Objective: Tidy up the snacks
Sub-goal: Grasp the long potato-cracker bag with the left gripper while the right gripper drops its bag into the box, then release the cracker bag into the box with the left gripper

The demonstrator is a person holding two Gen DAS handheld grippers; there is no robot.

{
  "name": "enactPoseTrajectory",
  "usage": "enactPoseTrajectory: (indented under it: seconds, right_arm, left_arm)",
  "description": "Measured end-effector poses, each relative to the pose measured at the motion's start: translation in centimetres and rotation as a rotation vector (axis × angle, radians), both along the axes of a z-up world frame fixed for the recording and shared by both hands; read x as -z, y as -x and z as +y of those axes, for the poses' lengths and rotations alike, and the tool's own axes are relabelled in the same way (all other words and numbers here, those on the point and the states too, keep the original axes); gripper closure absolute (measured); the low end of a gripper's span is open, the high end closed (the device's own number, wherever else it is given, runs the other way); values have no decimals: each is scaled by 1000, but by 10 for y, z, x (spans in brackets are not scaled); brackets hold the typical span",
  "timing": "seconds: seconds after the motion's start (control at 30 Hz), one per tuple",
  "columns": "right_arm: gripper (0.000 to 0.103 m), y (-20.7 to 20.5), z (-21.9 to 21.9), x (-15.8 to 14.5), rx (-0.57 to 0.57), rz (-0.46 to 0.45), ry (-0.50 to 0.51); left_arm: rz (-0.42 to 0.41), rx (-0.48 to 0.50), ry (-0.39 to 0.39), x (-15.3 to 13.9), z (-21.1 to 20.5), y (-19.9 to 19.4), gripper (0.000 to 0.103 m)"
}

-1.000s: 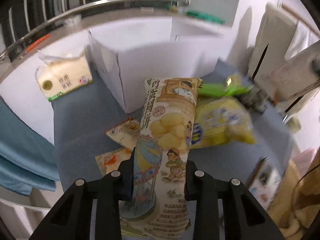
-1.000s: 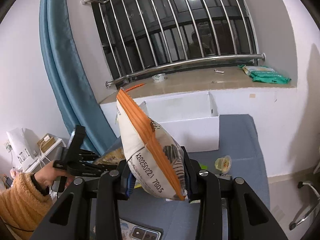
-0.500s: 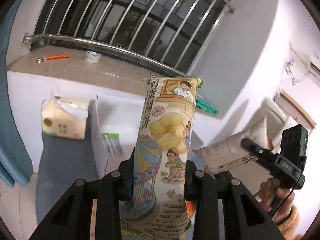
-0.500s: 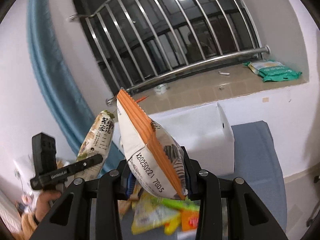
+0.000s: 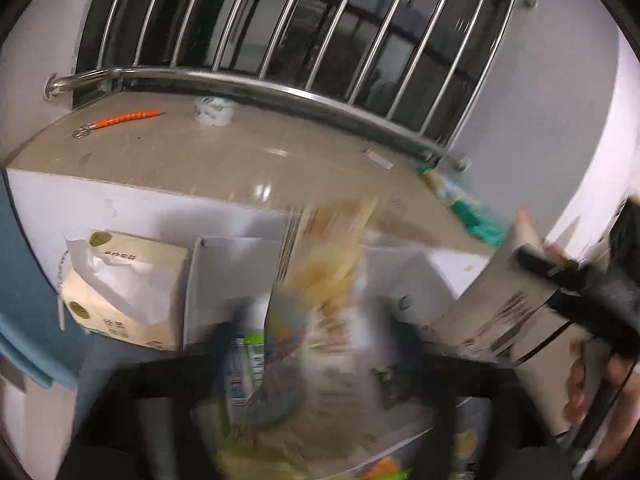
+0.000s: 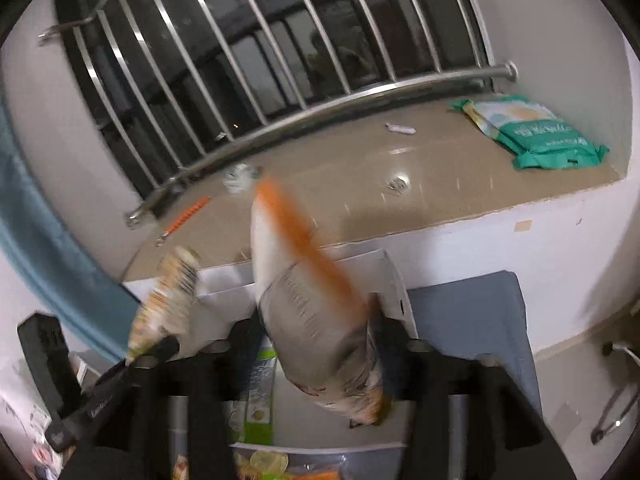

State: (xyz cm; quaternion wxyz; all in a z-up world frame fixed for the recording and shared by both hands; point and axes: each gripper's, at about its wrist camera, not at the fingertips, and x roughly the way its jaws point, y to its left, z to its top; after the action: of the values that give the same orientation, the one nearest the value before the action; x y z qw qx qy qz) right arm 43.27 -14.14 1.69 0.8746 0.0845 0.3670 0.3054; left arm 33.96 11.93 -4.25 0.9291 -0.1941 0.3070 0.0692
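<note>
Your right gripper (image 6: 316,344) has just been opening, and the white snack bag with the orange crimped seam (image 6: 316,312) sits loose between its spread jaws, tilted, over the open white cardboard box (image 6: 394,292). Grey printing runs along the bag's side, but it is too blurred to read. Your left gripper (image 5: 320,344) has likewise just been opening; the tall illustrated chip bag in yellow and cream (image 5: 324,292) is a smear between its parted fingers, above that same box (image 5: 224,276), its lettering unreadable. Neither bag looks pinched by the pads.

Inside the box, under your right gripper, lies a green-and-white packet (image 6: 260,392) with small print you cannot make out.

Left of the box stands a cream soft pack of tissues (image 5: 124,292) with a round gold emblem and dark characters, too small to read. On the tan window ledge (image 6: 440,184) lie a green-and-white plastic pack with white writing (image 6: 536,132), a small roll of tape (image 5: 214,110) and an orange-handled tool (image 5: 124,120). Steel window bars (image 5: 304,32) rise behind, and a teal curtain (image 6: 44,248) hangs at the left.
</note>
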Motion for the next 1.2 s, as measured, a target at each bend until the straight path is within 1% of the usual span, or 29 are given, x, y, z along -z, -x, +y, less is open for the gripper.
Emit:
enactPoseTrajectory:
  seconds: [0.03, 0.07, 0.1, 0.17, 0.27, 0.33, 0.4, 0.47, 0.53, 0.6, 0.73, 0.8, 0.83, 0.9, 1.0, 1.03, 1.07, 1.1, 1.13, 1.2]
  right_arm:
    - [0, -6, 2, 1, 24, 17, 19]
    - [0, -12, 1, 2, 65, 18, 25]
    - [0, -14, -1, 1, 77, 13, 13]
    - [0, -13, -7, 1, 78, 2, -32]
    - [0, -8, -13, 1, 78, -18, -56]
    - [0, -2, -14, -1, 74, -41, -39]
    - [0, 4, -15, -4, 62, -59, -26]
    - [0, 17, -20, -8, 53, -79, -22]
    - [0, 31, -27, -12, 31, -96, -39]
    - [0, 54, -36, -16, 16, -138, -52]
    - [0, 94, -47, -15, -18, -189, -56]
    - [0, 121, -53, -9, -50, -215, -64]
    - [0, 137, -57, -4, -64, -219, -65]
    - [0, 159, -63, 8, -89, -203, -55]
    - [0, 196, -74, 35, -150, -161, -56]
    - [0, 214, -78, 50, -172, -159, -46]
    - [0, 222, -81, 57, -171, -165, -32]
    - [0, 241, -85, 70, -148, -197, 16]
    - [0, 250, -86, 76, -136, -217, 41]
    - [0, 275, -88, 92, -118, -264, 132]
  left_arm:
    - [1, -11, -4, 2, 0, 2, 0]
    - [7, -16, -11, 4, 1, 1, 0]
    - [17, -23, -21, 6, 3, 1, 0]
    - [32, -18, -32, 7, 5, 7, 0]
    - [33, -14, -43, 8, 9, 13, 0]
    - [26, -3, -35, 4, 9, 23, 0]
    - [22, 9, -49, 0, 8, 33, 0]
    - [13, 35, -64, -6, 6, 46, 0]
    - [2, 66, -89, -12, 2, 66, 0]
    - [-9, 82, -107, -16, -2, 85, 0]
    - [-31, 137, -145, -15, -16, 140, 0]
    - [-39, 154, -167, -14, -24, 163, 0]
    - [-53, 159, -174, -13, -28, 181, 0]
    - [-72, 174, -168, -10, -34, 204, 0]
    - [-74, 191, -150, 6, -42, 242, 0]
    - [-71, 179, -155, 11, -44, 251, 0]
    - [-64, 170, -158, 16, -45, 257, 0]
    - [-54, 171, -160, 21, -46, 262, 0]
    - [-45, 174, -164, 26, -49, 267, 0]
    - [-41, 169, -160, 33, -52, 277, 0]
